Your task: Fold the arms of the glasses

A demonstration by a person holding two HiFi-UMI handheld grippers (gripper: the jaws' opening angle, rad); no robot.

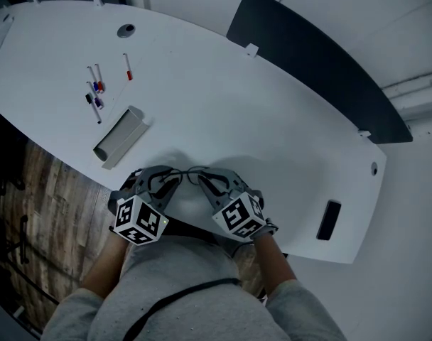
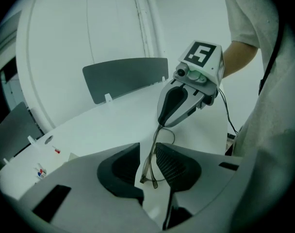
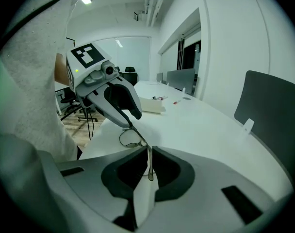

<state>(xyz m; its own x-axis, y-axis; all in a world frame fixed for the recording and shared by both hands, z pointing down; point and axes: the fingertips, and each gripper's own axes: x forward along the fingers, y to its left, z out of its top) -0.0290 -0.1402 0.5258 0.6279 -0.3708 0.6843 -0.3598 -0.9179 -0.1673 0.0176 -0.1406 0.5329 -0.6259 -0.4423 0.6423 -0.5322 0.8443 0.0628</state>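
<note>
A thin-framed pair of glasses (image 1: 190, 174) hangs just above the white table (image 1: 223, 98) near its front edge, between my two grippers. My right gripper (image 1: 204, 180) is shut on one thin arm of the glasses (image 3: 148, 163), which stands pinched between its pads. My left gripper (image 1: 175, 178) is open. The other end of the glasses (image 2: 148, 171) lies in the gap between its pads and is not squeezed. In the left gripper view the right gripper (image 2: 160, 124) meets the frame from ahead. In the right gripper view the left gripper (image 3: 133, 120) reaches the frame beside a lens.
A grey open box (image 1: 120, 137) lies on the table to the left, with several markers (image 1: 95, 91) and a red one (image 1: 128, 69) beyond it. A black flat object (image 1: 330, 219) sits at the right. A dark chair back (image 1: 315, 62) stands past the far edge.
</note>
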